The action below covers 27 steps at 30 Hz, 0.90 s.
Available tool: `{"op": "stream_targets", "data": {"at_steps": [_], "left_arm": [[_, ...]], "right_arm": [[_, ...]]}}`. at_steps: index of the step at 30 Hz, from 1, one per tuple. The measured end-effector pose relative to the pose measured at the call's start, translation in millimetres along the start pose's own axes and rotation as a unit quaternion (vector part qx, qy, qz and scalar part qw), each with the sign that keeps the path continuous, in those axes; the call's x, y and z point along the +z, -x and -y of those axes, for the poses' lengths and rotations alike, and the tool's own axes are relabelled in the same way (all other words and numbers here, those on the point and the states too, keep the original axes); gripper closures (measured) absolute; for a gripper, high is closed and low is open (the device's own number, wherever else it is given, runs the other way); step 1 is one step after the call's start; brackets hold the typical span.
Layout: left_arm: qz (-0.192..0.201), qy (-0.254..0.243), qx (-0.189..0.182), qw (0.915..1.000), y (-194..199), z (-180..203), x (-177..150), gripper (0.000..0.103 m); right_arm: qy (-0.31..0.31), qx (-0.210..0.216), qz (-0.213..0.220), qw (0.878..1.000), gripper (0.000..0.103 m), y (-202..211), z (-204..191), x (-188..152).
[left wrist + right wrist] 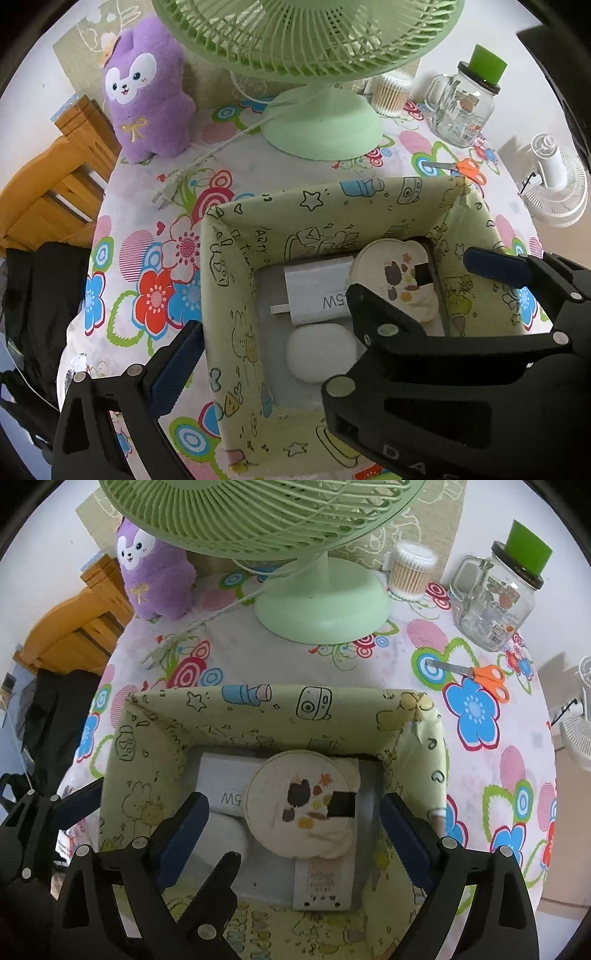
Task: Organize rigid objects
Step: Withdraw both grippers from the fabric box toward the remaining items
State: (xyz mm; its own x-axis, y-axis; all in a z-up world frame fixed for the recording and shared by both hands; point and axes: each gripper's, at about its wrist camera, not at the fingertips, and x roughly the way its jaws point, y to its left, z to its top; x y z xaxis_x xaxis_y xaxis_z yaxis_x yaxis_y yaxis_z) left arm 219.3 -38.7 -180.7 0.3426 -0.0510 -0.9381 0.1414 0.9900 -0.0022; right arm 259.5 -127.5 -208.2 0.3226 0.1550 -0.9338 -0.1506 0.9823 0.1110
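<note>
The green fabric box (424, 746) with cartoon prints fills the lower middle of both views, standing on the flowered counter (406, 657). Inside lie a round cream disc (288, 801) at centre, overlapping a white charger (225, 775) to its left; a white oval case (321, 354) sits just below the charger. The right tool (291, 827) hangs over the box, jaws spread wide and pinching nothing, the disc between them untouched. The left tool (328, 302) is also spread, one finger (177, 365) outside the box's left wall. Beyond, a green fan (321, 605), purple plush (155, 576), glass jar (498, 602) and orange scissors (487, 675).
</note>
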Motion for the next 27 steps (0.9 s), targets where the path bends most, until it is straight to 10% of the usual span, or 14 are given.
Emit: {"op": "stream_targets", "data": {"at_steps": [27], "left_arm": [[0.048, -0.011, 0.003, 0.9988, 63.5, 14.8, -40.5, 0.001]], "right_arm": [[-0.005, -0.013, 0.059, 0.998, 0.007, 79.8, -9.0, -49.8]]}}
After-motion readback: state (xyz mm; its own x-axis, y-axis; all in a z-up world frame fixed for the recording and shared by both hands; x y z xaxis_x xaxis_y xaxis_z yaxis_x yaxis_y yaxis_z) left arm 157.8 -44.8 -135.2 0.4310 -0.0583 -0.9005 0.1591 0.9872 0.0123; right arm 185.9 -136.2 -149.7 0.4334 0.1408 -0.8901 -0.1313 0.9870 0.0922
